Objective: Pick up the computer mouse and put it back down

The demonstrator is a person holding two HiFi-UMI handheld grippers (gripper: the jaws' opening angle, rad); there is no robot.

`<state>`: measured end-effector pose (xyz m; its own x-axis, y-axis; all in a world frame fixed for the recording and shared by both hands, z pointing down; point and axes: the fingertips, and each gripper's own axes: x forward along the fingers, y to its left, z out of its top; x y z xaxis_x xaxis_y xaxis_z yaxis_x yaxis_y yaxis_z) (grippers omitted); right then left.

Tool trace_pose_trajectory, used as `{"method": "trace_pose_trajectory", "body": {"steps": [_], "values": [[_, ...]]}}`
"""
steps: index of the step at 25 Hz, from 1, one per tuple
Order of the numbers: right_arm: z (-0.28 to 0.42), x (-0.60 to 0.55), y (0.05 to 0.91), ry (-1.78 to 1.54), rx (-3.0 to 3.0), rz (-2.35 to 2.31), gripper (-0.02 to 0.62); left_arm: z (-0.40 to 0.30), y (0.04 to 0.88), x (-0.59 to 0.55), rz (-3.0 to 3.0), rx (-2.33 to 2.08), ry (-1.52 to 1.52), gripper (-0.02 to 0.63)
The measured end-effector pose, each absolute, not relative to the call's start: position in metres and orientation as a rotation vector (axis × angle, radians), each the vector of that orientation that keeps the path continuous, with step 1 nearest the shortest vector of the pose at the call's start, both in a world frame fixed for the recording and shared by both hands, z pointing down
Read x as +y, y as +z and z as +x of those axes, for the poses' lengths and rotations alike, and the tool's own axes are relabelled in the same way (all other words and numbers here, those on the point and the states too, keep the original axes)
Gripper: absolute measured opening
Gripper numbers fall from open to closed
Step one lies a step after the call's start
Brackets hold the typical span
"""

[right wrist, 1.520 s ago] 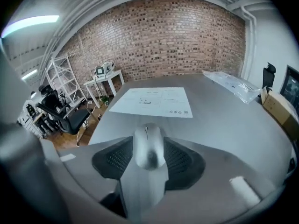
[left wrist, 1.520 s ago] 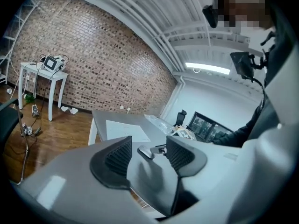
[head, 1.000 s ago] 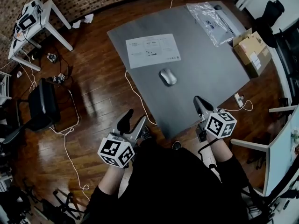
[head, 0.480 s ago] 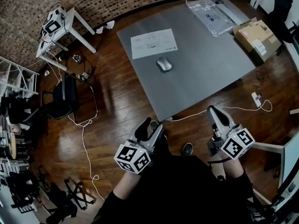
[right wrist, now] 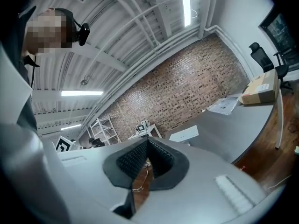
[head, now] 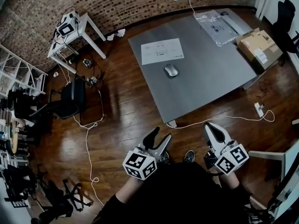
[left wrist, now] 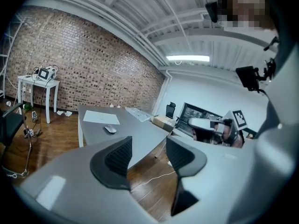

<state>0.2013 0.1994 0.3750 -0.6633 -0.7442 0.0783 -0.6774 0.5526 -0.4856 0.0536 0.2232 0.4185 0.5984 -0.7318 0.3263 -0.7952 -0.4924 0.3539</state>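
Observation:
The silver computer mouse (head: 171, 70) lies on the grey table (head: 205, 83), just below a white printed sheet (head: 162, 51). Both grippers hover over the wooden floor, well short of the table's near corner. My left gripper (head: 158, 140) is open with nothing between its jaws. In the left gripper view the mouse (left wrist: 110, 129) is small and far beyond the left gripper (left wrist: 148, 147). My right gripper (head: 212, 132) is shut and empty. The right gripper view shows the right gripper (right wrist: 147, 143) with its pads together, the table (right wrist: 233, 129) off to the right.
A clear plastic bag (head: 218, 20) and a cardboard box (head: 259, 45) sit at the table's far end. A white side table (head: 77, 27), a black chair (head: 70, 99) and a white cable (head: 88, 139) occupy the floor on the left. A power adapter (head: 258, 109) lies at the right.
Both grippers have drawn back from the table's near corner toward the person's body. The table and mouse now sit farther up in the head view. Jaws unchanged.

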Motion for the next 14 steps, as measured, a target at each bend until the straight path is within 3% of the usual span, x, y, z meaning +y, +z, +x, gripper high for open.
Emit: {"method": "trace_pose_trajectory", "body": {"steps": [14], "values": [[0.131, 0.209, 0.363, -0.68, 2.766, -1.203, 0.0, -0.008, 0.408, 0.237, 2.362, -1.26, 0.094, 0.215]]}}
